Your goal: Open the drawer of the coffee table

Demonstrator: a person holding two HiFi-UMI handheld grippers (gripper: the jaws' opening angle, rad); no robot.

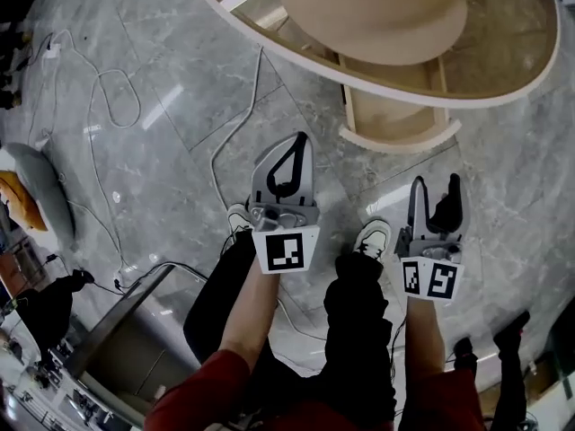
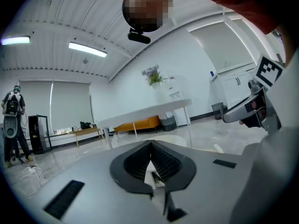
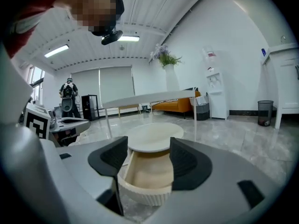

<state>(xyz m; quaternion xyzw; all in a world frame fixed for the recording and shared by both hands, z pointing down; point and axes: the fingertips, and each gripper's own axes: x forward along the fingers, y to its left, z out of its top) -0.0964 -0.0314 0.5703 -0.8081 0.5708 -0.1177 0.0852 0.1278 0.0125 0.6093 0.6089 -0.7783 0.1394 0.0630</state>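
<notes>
Grey floor (image 1: 153,178) at left. Left hand-held gripper (image 1: 297,144) narrow, jaw tips together, empty. Drawer (image 1: 395,122) stands pulled out from under bench (image 1: 269,41). Right hand-held gripper (image 1: 437,187) wide, empty, seemingly near drawer front, not touching

A glossy grey marble-tiled floor (image 1: 162,106) carried an oval cream coffee table (image 1: 503,61). Left of the table, thin white cables (image 1: 117,97) looped across the tiles, and 1 ran toward the table. Far to the table's left lay a grey cushion-like object (image 1: 45,191). Near the table, 2 white shoes (image 1: 373,236) stood on the floor.
</notes>
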